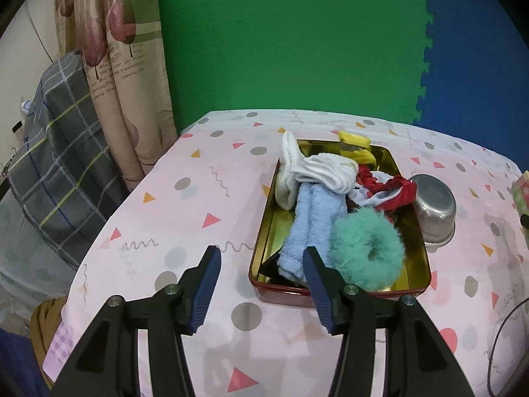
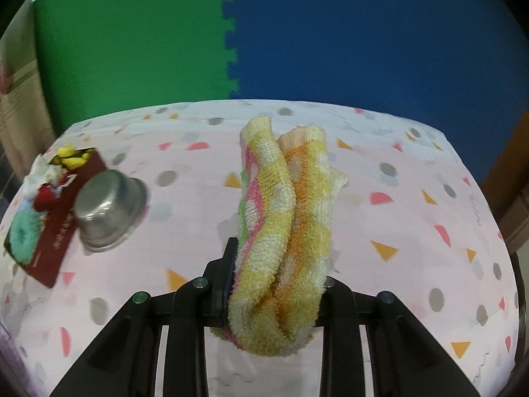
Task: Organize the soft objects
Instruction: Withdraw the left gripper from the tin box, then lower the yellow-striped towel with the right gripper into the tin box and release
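Note:
A red tin with a gold inside (image 1: 267,231) sits on the table, holding a white sock (image 1: 317,168), a light blue sock (image 1: 310,228), a teal fluffy scrunchie (image 1: 367,248), a red and white cloth (image 1: 390,188) and a yellow piece (image 1: 355,147). My left gripper (image 1: 263,284) hovers open at the tin's near left corner, nothing between its fingers. My right gripper (image 2: 277,284) is shut on a bunched yellow, orange and pink towel (image 2: 284,218), lifted above the table. The tin (image 2: 56,241) lies far left in the right wrist view.
An upturned steel bowl (image 1: 433,208) (image 2: 105,208) stands against the tin's right side. The pink patterned tablecloth (image 1: 185,205) covers the table. Green and blue foam mats (image 1: 291,39) line the wall behind. A plaid cushion (image 1: 56,172) and curtain are off the left edge.

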`<state>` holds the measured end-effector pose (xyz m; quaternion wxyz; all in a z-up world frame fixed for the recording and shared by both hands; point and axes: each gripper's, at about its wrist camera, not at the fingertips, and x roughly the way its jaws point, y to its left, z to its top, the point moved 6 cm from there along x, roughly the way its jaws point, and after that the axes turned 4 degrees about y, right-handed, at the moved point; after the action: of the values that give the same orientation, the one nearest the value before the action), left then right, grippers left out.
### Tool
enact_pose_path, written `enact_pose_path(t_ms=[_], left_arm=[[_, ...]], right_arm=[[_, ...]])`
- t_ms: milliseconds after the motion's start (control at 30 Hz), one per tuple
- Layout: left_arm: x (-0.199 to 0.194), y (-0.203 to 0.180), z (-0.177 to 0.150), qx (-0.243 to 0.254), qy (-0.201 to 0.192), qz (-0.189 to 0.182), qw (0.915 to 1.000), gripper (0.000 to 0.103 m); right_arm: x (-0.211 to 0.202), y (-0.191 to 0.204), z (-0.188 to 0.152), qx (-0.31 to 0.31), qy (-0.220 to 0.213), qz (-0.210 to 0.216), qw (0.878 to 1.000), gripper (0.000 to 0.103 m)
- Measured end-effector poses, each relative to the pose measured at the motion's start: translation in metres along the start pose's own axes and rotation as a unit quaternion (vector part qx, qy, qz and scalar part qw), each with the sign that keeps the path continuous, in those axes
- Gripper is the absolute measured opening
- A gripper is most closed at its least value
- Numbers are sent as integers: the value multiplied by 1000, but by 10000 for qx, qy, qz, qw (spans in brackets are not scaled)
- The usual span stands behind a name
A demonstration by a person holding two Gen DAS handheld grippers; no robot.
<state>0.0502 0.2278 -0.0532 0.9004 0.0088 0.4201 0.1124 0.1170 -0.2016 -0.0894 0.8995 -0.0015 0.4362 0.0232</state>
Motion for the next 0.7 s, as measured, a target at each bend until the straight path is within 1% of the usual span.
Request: enact_pose_path(t_ms=[133, 333, 700], left_arm=[[-2, 3, -1, -54, -24, 10, 10000, 53], [-1, 6, -3, -101, 12, 5, 9999, 53], [-1, 15, -6, -230, 45, 52, 9997, 53]], right_arm=[[-8, 27, 4, -195, -29, 212, 9996, 26], [-14, 65, 5, -536, 40, 473, 9974, 26], [-24, 151, 11, -986, 4, 1095, 9891, 26]])
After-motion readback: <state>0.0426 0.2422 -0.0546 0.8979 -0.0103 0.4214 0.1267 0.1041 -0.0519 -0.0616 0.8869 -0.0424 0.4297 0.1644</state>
